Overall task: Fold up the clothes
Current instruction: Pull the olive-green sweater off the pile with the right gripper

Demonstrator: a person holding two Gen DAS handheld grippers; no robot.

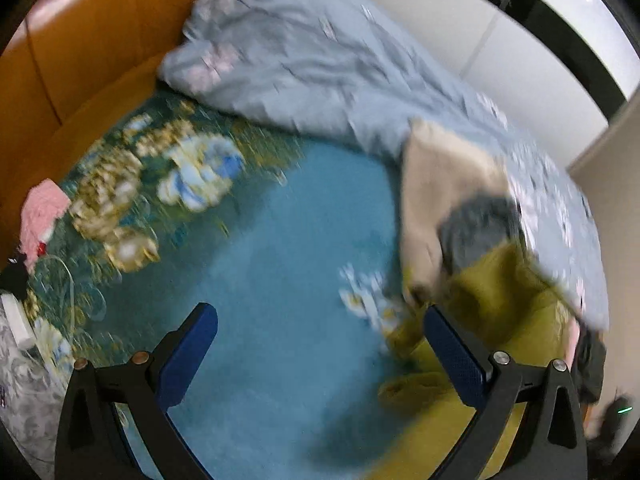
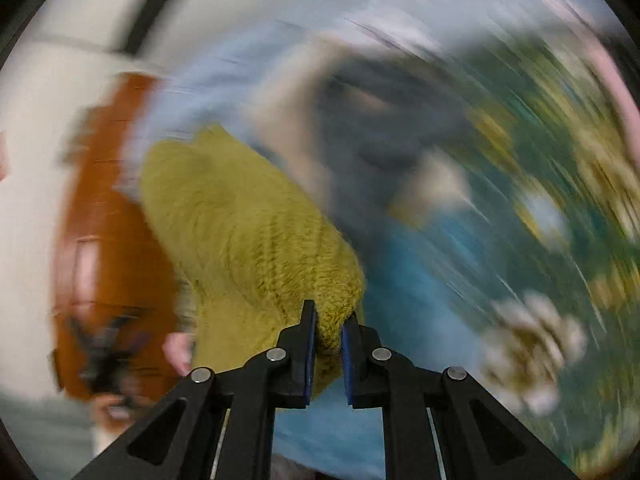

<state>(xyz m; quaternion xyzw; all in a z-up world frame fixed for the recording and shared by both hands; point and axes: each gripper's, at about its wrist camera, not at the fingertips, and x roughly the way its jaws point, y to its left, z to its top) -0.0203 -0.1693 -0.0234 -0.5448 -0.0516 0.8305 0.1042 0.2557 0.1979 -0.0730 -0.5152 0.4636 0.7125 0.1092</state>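
Sweater between right tool pads

Both of my grippers are looking the same from the wrist cams: the left gripper is showing two chunky matte black arms with triangular cutouts, each carrying a pair of round silver screw heads. Its fingers are wearing dark blue textured pads on the inner faces, kind of a fine dotted grip pattern. The right gripper is showing the same black frame with silver screws and thin blue pads, plus I'm seeing slim pale metal rods running down inside the arms.
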